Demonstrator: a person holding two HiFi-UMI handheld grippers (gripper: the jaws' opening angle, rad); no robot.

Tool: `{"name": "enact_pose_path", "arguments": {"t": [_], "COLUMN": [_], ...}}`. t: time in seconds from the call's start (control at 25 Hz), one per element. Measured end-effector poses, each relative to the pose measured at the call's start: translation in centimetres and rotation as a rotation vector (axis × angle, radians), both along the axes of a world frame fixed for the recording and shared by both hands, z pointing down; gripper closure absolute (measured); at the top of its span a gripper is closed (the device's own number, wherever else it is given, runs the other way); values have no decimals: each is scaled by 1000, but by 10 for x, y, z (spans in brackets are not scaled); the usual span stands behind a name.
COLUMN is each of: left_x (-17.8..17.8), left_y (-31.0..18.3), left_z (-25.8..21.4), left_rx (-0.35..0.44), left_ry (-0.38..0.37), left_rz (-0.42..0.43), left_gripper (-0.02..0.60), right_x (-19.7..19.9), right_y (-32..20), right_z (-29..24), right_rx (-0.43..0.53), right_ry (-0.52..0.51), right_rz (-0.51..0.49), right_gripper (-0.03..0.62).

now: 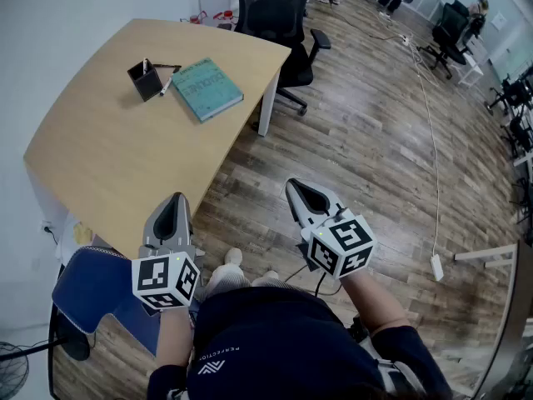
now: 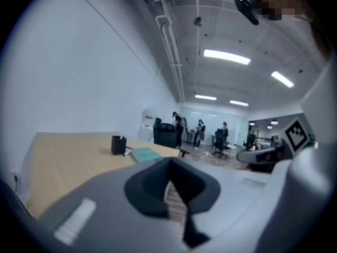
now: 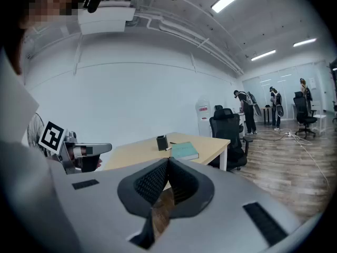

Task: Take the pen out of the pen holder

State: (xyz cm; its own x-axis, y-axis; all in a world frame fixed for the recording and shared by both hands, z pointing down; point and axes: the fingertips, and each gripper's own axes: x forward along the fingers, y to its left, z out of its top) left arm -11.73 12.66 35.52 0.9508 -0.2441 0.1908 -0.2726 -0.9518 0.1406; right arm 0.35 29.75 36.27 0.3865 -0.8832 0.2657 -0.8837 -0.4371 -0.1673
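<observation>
A black pen holder (image 1: 146, 80) stands at the far end of the wooden desk (image 1: 108, 157), with a pen upright in it. A second pen (image 1: 166, 86) lies between the holder and a teal book (image 1: 208, 88). Both grippers hang well short of these, off the desk's near edge. My left gripper (image 1: 175, 200) and right gripper (image 1: 293, 187) are shut with nothing in them. The left gripper view shows its jaws (image 2: 169, 162) closed, with the holder (image 2: 119, 144) far ahead. In the right gripper view the jaws (image 3: 168, 161) are closed too, and the holder (image 3: 161, 142) is distant.
A black office chair (image 1: 275, 15) stands behind the desk's far right corner. A blue seat (image 1: 100, 286) is at my lower left, beside a fan (image 1: 12, 365). Wood floor with a white cable (image 1: 433, 140) stretches right. People stand far off (image 3: 246, 109).
</observation>
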Motion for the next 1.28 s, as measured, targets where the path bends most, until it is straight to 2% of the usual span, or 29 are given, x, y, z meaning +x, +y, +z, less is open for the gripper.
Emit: {"name": "enact_pose_path", "arguments": {"t": [0.28, 0.52, 0.8, 1.04, 1.28], "left_x": [-1, -6, -10, 12, 32], "left_y": [11, 17, 13, -2, -39], "left_z": [1, 1, 10, 9, 13], "left_rx": [13, 16, 20, 26, 4], "left_ry": [-16, -23, -64, -61, -57], "left_rz": [-2, -24, -50, -20, -45], "left_gripper": [577, 577, 577, 577, 577], "right_x": [-5, -15, -17, -4, 13], "right_y": [12, 10, 6, -16, -59], "right_z": [4, 1, 7, 11, 7], "right_rx": [12, 8, -7, -24, -43], "right_ry": [-34, -36, -39, -27, -12], "right_rz": [-3, -62, -103, -135, -173], "right_gripper": [594, 594, 594, 594, 594]}}
